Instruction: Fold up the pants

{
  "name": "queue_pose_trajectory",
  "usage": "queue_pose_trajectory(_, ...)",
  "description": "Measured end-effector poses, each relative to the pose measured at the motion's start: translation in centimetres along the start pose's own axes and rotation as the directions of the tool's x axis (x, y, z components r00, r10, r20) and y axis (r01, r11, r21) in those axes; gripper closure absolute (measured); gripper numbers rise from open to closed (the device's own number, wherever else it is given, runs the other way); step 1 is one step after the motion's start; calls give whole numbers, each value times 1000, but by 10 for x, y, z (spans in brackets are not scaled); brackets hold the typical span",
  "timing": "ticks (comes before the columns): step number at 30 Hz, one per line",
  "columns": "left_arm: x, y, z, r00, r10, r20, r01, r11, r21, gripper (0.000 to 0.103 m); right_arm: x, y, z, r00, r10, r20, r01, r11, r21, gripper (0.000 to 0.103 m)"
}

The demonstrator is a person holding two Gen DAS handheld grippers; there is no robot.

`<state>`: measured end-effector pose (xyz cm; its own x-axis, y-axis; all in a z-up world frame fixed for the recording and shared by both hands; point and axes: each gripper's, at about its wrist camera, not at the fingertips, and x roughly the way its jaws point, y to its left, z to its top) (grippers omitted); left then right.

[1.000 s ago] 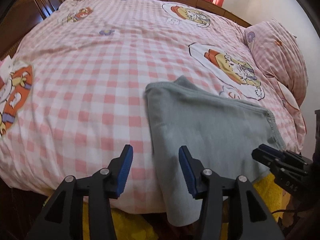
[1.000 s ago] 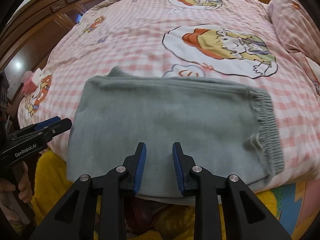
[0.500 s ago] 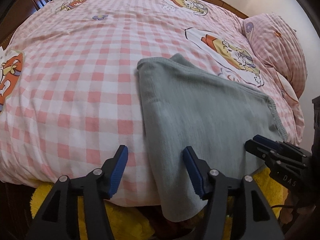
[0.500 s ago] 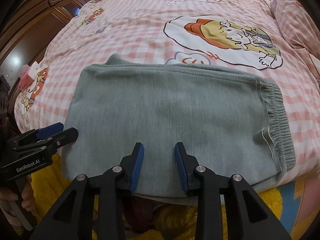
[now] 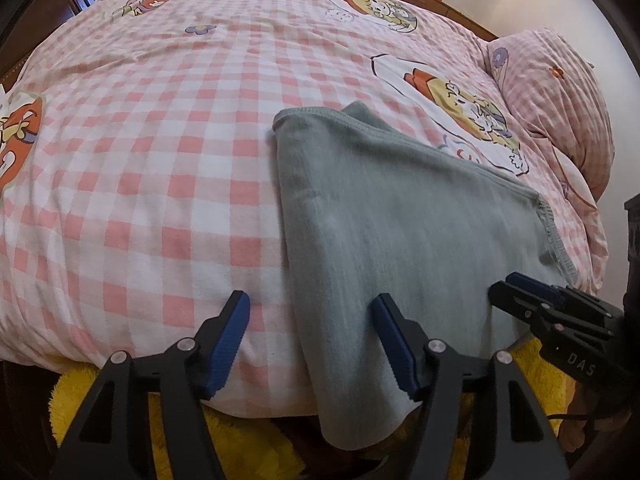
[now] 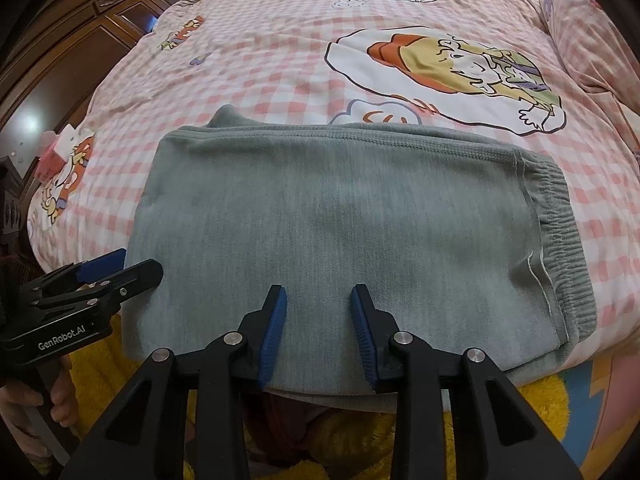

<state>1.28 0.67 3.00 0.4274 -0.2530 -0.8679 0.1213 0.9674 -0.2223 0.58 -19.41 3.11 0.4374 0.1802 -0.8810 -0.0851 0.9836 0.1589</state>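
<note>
two hand-held grippers hover at the near edge of a bed covered with a pink-and-white checked cartoon bedspread (image 5: 160, 152). the folded grey pants (image 6: 344, 232) lie flat on that bedspread just ahead of both grippers, their near edge hanging over the side of the bed.

the left gripper (image 5: 312, 340) has its jaws spread wide and holds nothing. the pants' left folded edge runs forward between its blue pads (image 5: 230, 340), so the right pad sits over grey cloth and the left pad over checked bedspread; whether either pad touches the fabric cannot be told. ahead and to its right the elastic waistband (image 5: 554, 236) marks the pants' far right end, and beyond that lies a pink checked pillow (image 5: 560, 100).

the right gripper (image 6: 319, 334) has its jaws at a narrower gap, also empty, poised over the middle of the pants' near edge. the waistband (image 6: 560, 248) is to its right, the folded end to its left. the left gripper (image 6: 116, 276) shows at its far left, held by a hand (image 6: 32, 408). a dark wooden wardrobe (image 6: 72, 52) stands beyond the bed on the left, and yellow fuzzy fabric (image 6: 352, 444) shows below the bed edge.
</note>
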Motion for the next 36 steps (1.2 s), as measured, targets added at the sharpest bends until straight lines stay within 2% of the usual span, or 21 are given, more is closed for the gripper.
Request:
queue_pose_trajectory(6,3,-5,-1,999,-45,-4,45,999,4,36,1,-1,0,1000,2,0,-2,1000,2,68)
queue_pose_trajectory(12,7,-9,-2,999,-46,11,46,999,11,37,2,-2,0,1000,2,2,-2,1000,5,68)
queue_pose_trajectory(18,1,-7,-2,996,-84,20,84,996,-18,67,-7,-4,2,1000,10,21,-11,1000,20,68)
queue_pose_trajectory(20,-2,-4,-2,994,-103,26,104,994,-35,80,-14,-6,3,999,8,37,-9,1000,23,68)
queue_pose_trajectory(25,-17,-4,3,987,-154,43,156,987,-43,86,-31,-14,6,997,-2,80,-2,999,48,68)
queue_pose_trajectory(36,-67,-38,17,970,-217,110,212,976,53,89,-56,-41,7,989,-8,148,-9,993,119,68)
